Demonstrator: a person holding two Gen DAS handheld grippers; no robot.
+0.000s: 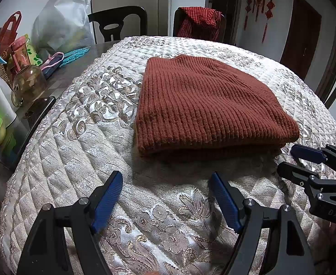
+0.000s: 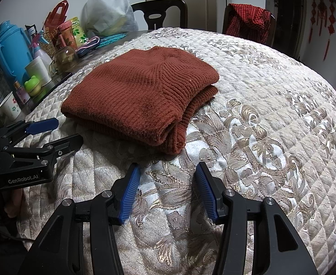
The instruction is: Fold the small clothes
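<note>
**Sweater folded, both claws free**

L gripper [image 1: 165, 181] spread wide, empty, just short of rust sweater [image 1: 204, 105] lying stacked mid-quilt [image 1: 81, 151]. R gripper [image 2: 166, 176] also released, near the fold's corner. Probably done; if tidying, press edges square w/o dragging layers.

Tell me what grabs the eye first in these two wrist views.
The rust-brown knit sweater, folded into a thick stack, sits mid-table on the silvery quilted cover and dominates both views. Both the left gripper and the right gripper hover open just short of its near edge, holding nothing. Next comes the clutter along the table's left edge, notably a blue thermos.
</note>
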